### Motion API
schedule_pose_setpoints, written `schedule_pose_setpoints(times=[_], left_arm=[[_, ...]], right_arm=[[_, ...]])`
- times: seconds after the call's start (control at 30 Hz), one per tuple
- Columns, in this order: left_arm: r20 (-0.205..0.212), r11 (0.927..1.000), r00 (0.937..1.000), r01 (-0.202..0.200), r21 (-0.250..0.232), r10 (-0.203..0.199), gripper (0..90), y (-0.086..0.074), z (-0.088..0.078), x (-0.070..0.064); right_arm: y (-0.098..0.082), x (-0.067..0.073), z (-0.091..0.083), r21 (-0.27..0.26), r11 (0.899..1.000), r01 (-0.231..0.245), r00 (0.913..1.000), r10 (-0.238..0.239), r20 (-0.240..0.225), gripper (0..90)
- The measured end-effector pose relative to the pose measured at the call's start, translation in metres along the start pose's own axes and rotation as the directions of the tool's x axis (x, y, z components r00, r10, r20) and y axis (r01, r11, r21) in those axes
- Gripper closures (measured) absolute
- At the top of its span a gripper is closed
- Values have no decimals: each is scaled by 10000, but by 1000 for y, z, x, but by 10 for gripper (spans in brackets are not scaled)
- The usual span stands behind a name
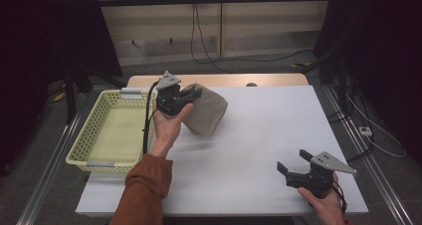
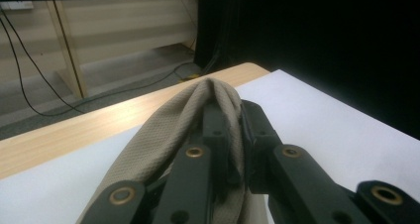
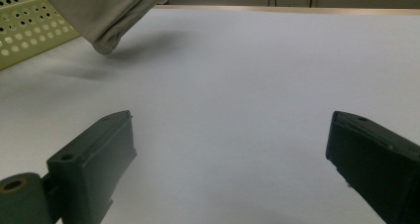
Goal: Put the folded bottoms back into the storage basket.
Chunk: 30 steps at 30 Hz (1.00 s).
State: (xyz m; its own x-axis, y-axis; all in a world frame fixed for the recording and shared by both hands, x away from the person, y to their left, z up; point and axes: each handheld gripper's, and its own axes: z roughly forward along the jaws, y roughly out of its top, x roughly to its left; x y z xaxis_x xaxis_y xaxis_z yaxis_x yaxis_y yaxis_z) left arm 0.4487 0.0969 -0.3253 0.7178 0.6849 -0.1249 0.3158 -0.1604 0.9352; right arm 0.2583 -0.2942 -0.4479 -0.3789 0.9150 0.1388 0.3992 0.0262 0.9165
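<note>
Beige knitted cloth [image 1: 206, 113] hangs above the white table [image 1: 259, 135], just beside the pale yellow perforated plastic basket [image 1: 107, 135], pinched in the closed left gripper [image 1: 191, 93]. Right gripper [image 1: 294, 161] rests wide open and empty near the table's front right corner.

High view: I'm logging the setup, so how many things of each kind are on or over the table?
Baskets: 1, the yellow basket at the table's left edge.
Cloths: 1, the beige cloth, held up off the table.
Grippers: 2, the left gripper shut on the cloth, and the right gripper open.
Total: 4
</note>
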Motion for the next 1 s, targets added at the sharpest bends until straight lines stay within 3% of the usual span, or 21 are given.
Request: schedule_pose_setpoints(times=[0.2,0.3,0.53,1.0], left_arm=[[62,9995,9999,-157,-275,159,831,4,-13,-1],[-85,9992,9999,-145,-377,142,832,5,-20,-2],[-347,9956,9979,-574,-740,550,832,9,-36,-8],[-500,9889,9969,-664,-1327,602,833,14,-60,-11]], right_arm=[[0,0,0,4,10000,7,10000,-7,-16,41],[0,0,0,-5,10000,-28,10000,28,-19,38],[0,0,0,-39,10000,9,10000,-9,-35,37],[0,1,0,-45,9999,123,9999,-123,-18,29]])
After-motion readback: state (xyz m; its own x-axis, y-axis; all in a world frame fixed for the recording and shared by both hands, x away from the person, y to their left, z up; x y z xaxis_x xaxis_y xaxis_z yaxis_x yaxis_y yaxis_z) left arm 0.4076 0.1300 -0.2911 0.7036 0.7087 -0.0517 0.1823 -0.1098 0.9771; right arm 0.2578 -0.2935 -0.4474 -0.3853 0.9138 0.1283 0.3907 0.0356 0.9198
